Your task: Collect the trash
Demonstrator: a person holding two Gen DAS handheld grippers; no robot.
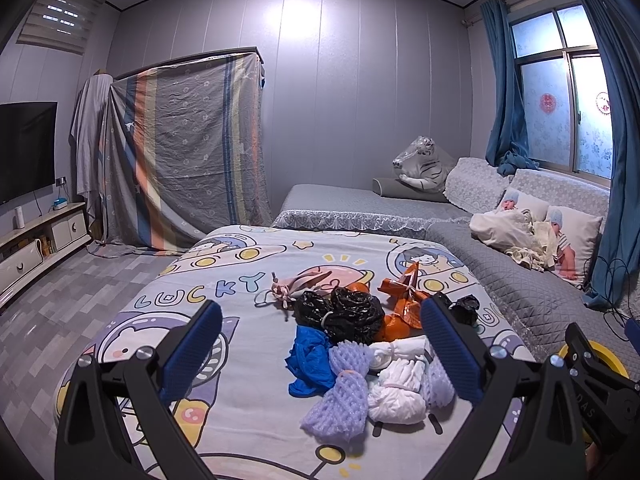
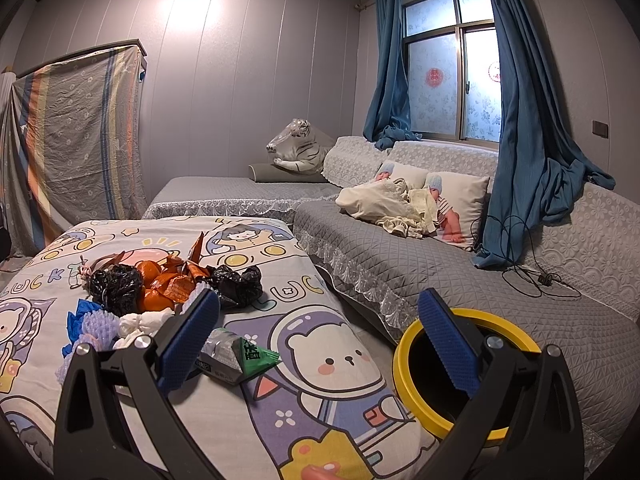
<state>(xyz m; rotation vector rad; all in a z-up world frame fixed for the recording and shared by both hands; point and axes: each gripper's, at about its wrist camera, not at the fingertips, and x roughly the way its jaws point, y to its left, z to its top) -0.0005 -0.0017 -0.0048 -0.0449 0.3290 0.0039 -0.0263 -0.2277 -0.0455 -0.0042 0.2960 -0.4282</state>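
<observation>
The round yellow-rimmed bin (image 2: 404,364) is half hidden behind the right gripper's blue-padded finger (image 2: 448,344), and in the left wrist view only a sliver of its rim (image 1: 608,354) shows. The print on the green-and-grey snack wrapper (image 2: 236,358) is too small to read. The black flat television (image 1: 24,148) is cut off by the frame edge.

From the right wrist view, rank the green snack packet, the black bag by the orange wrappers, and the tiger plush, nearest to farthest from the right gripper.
1. Green snack packet, just ahead of the right gripper, beside its left finger.
2. Black bag, farther up the table, left.
3. Tiger plush, on the far sofa.
</observation>
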